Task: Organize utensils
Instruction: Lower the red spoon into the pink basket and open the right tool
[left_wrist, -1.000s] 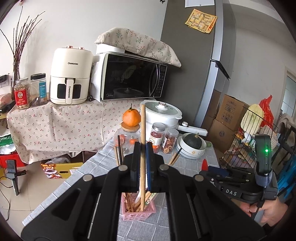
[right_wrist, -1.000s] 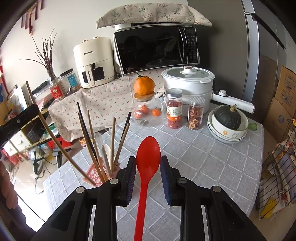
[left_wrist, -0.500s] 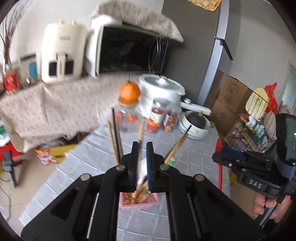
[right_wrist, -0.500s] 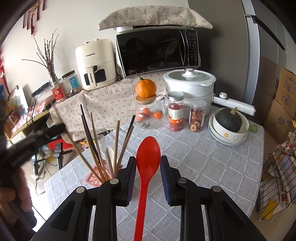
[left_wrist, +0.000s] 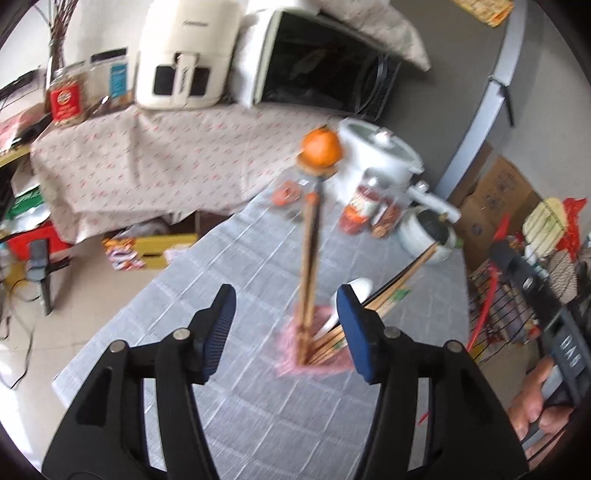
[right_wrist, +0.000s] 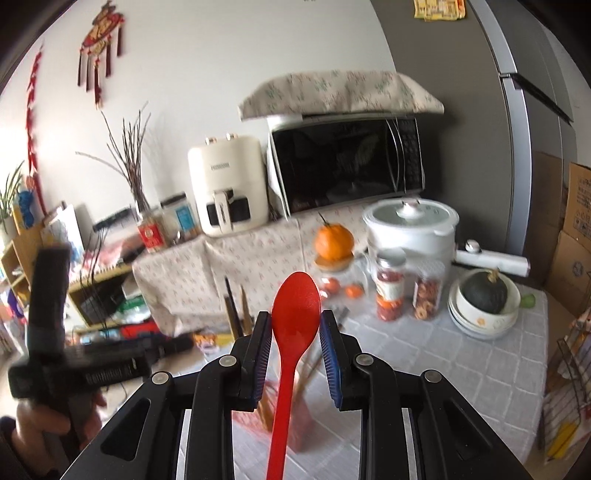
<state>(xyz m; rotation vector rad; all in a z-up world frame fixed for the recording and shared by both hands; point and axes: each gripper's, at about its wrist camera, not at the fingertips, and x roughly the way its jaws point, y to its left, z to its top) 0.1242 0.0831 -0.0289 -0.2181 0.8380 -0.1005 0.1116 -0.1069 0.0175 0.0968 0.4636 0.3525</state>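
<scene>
My left gripper (left_wrist: 282, 325) fingers spread wide and empty, pink utensil basket (left_wrist: 314, 360) of chopsticks (left_wrist: 308, 273) standing between them on the table (left_wrist: 240, 266), my right gripper (right_wrist: 295, 354) fingers clamping the red spoon (right_wrist: 293, 332).

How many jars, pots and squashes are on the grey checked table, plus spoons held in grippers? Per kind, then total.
jars: 3
pot: 1
squash: 1
red spoon: 1, in the right gripper; the left gripper holds none
Total: 6
</scene>
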